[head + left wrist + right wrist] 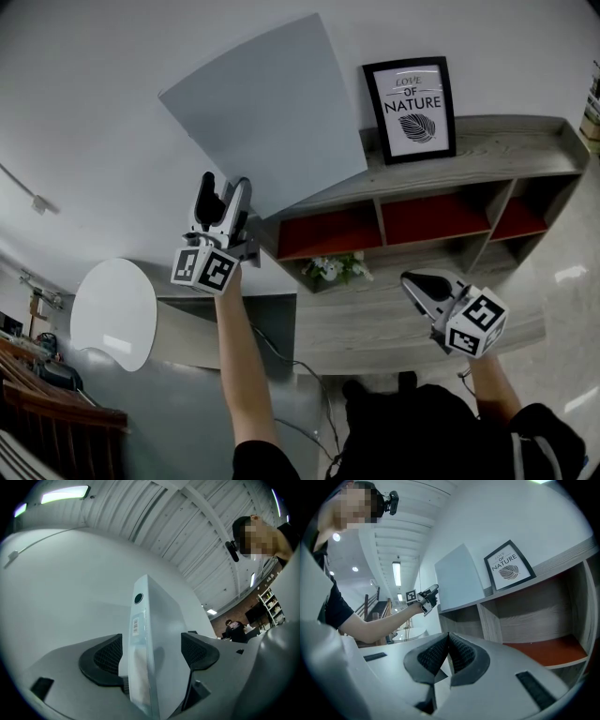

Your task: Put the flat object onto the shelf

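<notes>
The flat object is a pale grey panel [267, 112]. It stands on the left end of the wooden shelf's top [506, 150] and leans on the white wall. My left gripper [223, 183] is at the panel's lower left corner, raised on an outstretched arm. In the left gripper view the panel's edge [140, 630] runs between the two pads [105, 658], which stand apart with a gap on the right side, so the gripper is open. My right gripper [412, 279] hangs lower, before the shelf, shut and holding nothing [449, 637].
A framed "Love of Nature" print [411, 108] stands on the shelf top right of the panel. Red-backed compartments [431, 217] lie below, and a small plant [333, 269] sits on a lower board. A white round table [114, 312] is at lower left.
</notes>
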Tool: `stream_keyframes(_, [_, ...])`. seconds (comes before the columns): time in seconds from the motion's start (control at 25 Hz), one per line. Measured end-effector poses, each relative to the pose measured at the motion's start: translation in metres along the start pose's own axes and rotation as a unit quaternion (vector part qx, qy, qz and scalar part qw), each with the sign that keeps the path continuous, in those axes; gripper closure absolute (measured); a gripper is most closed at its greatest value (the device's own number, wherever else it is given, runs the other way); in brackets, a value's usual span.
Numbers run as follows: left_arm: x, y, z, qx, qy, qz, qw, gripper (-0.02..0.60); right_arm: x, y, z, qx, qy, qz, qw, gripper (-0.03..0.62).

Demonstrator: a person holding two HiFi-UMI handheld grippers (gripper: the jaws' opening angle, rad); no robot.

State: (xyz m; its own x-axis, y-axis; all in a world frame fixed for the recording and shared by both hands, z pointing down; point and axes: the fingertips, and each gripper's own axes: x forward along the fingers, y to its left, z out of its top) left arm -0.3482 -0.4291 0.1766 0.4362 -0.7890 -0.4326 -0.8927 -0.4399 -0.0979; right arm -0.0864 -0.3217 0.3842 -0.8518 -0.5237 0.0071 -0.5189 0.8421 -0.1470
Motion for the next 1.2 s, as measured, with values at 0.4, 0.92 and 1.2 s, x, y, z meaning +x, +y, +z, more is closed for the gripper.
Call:
stream_keyframes(0.4, [-0.021,-0.038,-0.006,-0.026,-0.011,-0.014,0.9995,0.197,0.0,0.002,0.0,-0.001,0.002,0.004,1.0,0.582])
stream_keyframes(0.92, [-0.052,-0.119,-0.037,-0.034,0.022,-0.055,0.9977,0.232,-0.003,0.003,-0.001,0.0,-0.003,0.002,1.0,0.582])
stream_keyframes(1.2, [-0.073,-0.158,-0.056,-0.049,0.039,-0.07,0.9956,0.27,-0.006,0.004,-0.002,0.0,-0.006,-0.001,1.0,0.582])
